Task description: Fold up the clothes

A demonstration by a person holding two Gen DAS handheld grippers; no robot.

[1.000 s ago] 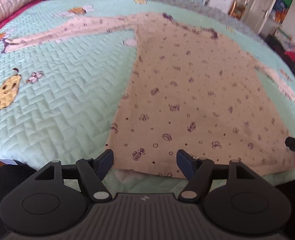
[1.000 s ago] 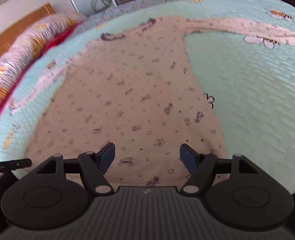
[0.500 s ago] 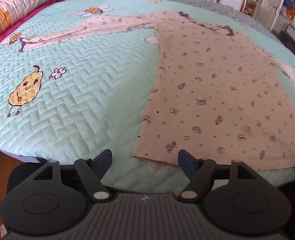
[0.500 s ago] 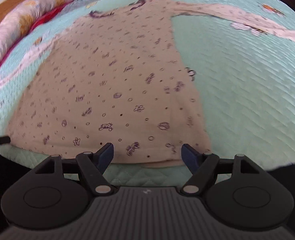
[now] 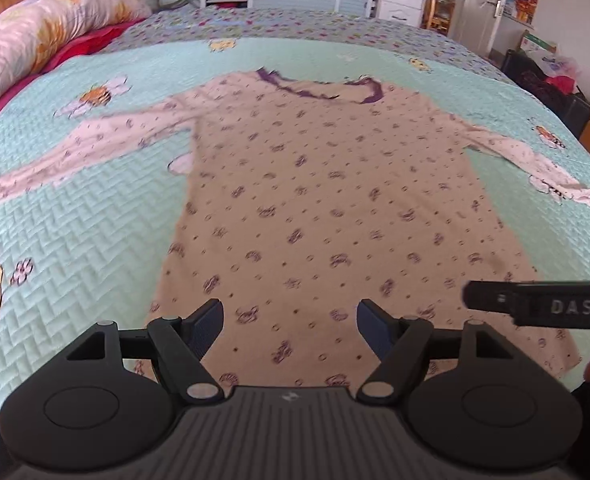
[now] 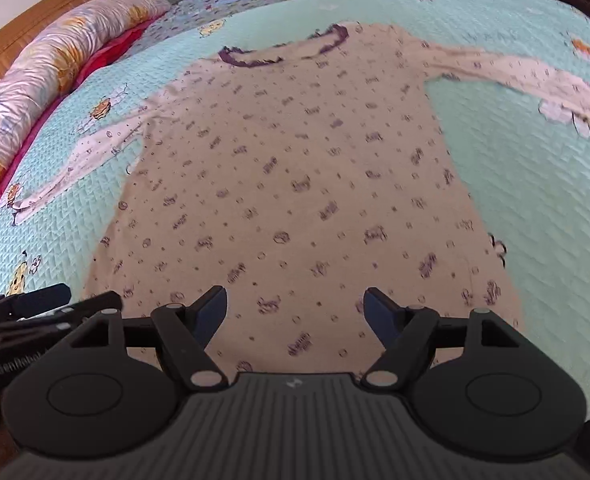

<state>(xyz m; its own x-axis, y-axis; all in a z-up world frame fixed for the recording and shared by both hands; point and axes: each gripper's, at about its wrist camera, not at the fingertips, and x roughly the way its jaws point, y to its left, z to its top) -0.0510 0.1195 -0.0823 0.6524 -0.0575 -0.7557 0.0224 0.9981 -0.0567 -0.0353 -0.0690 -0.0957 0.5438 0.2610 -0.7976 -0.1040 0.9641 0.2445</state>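
Bright, even daylight in both views; no hard shadows or glare. Motion blur softens the shirt (image 5: 335, 208) print. Strong fisheye bending at edges.

Both wrist cameras look forward and down from the foot edge of the bed, low over the hem of the nightdress (image 5: 327, 208). Both views share the whole garment, the green quilt (image 5: 95, 240) and the long pillow (image 6: 43, 84).
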